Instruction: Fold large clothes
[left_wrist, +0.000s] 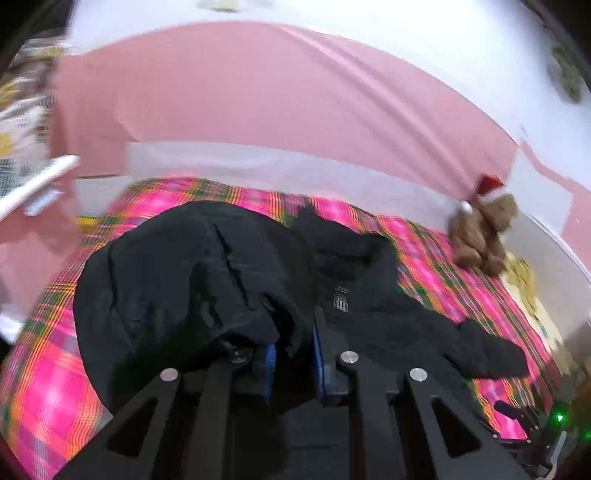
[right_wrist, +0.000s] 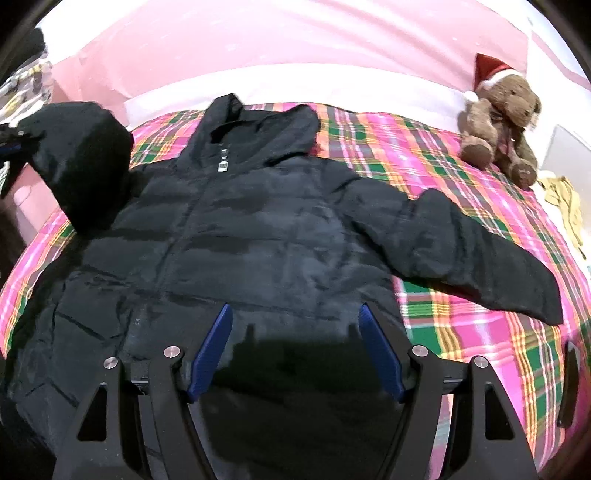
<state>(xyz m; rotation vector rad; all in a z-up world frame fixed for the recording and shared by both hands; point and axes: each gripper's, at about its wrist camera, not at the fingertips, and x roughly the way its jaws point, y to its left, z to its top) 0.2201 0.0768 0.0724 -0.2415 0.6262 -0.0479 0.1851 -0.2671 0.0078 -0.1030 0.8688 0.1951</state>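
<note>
Black padded fabric fills my left camera: my left claw (left_wrist: 293, 350) is clenched on a sleeve (left_wrist: 184, 280) of the jacket (left_wrist: 354, 306), with the cloth bunched over and between its blue fingers (left_wrist: 270, 363). Ahead of that claw the jacket lies on a pink plaid blanket (left_wrist: 48, 387). A brown teddy bear (left_wrist: 480, 232) sits far ahead to the right. This view is blurred.

From my right camera, my right claw (right_wrist: 295, 350) hangs released, its fingers (right_wrist: 210, 354) spread wide above the jacket's (right_wrist: 258, 240) lower front. The jacket lies flat just ahead, collar away from me. One sleeve (right_wrist: 480, 251) stretches right across the blanket (right_wrist: 461, 332); the other sleeve (right_wrist: 85, 158) is lifted at far left. The teddy bear (right_wrist: 498, 122), in a red hat, sits far ahead right.
</note>
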